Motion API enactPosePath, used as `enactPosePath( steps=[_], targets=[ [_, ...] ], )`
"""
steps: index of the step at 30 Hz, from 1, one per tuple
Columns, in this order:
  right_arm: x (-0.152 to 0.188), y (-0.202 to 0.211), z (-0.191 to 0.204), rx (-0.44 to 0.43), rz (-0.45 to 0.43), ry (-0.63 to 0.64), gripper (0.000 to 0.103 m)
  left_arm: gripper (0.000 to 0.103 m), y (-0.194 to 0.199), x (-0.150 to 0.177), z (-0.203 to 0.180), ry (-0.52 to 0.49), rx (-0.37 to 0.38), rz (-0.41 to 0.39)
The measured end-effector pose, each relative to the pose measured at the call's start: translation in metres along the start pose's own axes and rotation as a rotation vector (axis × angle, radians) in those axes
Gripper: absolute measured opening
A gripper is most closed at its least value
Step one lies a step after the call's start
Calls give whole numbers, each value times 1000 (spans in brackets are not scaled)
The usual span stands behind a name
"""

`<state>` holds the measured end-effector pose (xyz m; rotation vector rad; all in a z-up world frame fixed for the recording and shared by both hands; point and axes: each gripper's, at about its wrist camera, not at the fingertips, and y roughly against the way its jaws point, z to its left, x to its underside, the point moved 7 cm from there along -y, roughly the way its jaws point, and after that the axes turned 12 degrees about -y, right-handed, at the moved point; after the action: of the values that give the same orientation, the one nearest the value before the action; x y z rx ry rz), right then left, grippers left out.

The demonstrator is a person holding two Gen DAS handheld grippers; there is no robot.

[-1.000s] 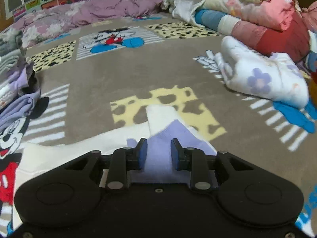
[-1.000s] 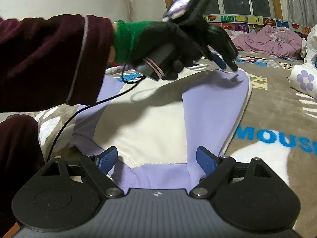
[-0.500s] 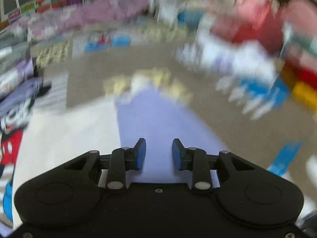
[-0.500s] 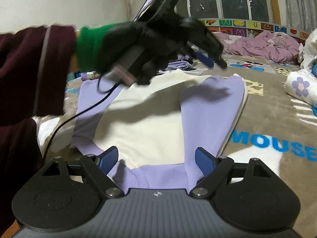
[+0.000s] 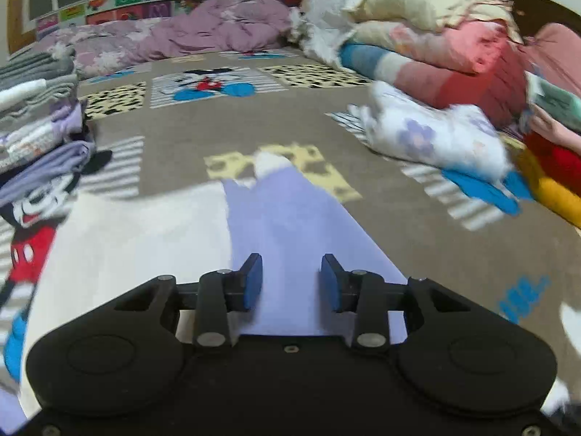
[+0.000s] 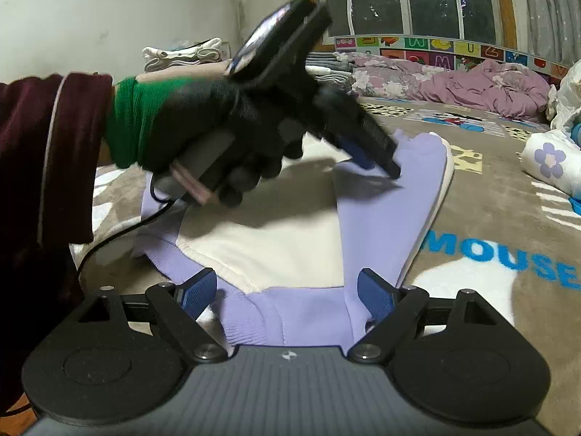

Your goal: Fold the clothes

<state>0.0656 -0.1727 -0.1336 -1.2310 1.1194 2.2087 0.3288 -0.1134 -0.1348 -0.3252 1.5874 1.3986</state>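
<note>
Two fingers (image 5: 256, 281) parted over lilac sleeve (image 5: 290, 225), just opening, nothing gripped

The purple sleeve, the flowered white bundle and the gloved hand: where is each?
purple sleeve (image 6: 385, 225): right wrist view, middle of the folded-over sleeve.
flowered white bundle (image 5: 432, 136): left wrist view, its middle by the purple flower.
gloved hand (image 6: 214, 134): right wrist view, back of the black glove.

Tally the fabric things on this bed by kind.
Lilac-and-cream top laid flat: 1
Stack of folded clothes: 1
White flowered bundle: 1
Crumpled purple quilt: 1
Pile of rolled bedding: 1
Total: 5
</note>
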Motion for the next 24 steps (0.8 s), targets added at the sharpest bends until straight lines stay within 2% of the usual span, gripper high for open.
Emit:
enactPosePath(
  steps=[3, 5, 6, 7, 10, 13, 16, 18, 20, 24],
  targets=[
    [0, 0, 0, -8, 2, -4, 85, 35, -25, -13, 12, 21, 6, 17],
    [1, 0, -1, -12, 3, -6, 85, 35, -48, -12, 22, 50, -8, 78],
    [1, -1, -1, -14, 5, -7, 85, 35, -50, -13, 24, 65, -3, 81],
    [1, -1, -1, -16, 6, -7, 85, 35, -51, -13, 25, 79, 1, 78],
    [1, -2, -1, -22, 11, -9, 86, 36, -32, -24, 19, 83, -2, 2],
    [2, -2, -1, -29, 13, -13, 86, 36, -28, -25, -3, -6, 6, -7],
    [2, -2, -1, -34, 12, -16, 86, 40, -46, -19, -24, -141, -12, 59],
    [2, -2, -1, -35, 11, -16, 86, 43, -56, -15, -24, -131, -9, 95],
    [1, -2, 0, -34, 13, -14, 86, 44, -46, -22, -16, -60, -13, 74],
    [-2, 2, 3, -36, -11, -15, 85, 51, 1, -21, -2, -16, -52, -3]
  ],
)
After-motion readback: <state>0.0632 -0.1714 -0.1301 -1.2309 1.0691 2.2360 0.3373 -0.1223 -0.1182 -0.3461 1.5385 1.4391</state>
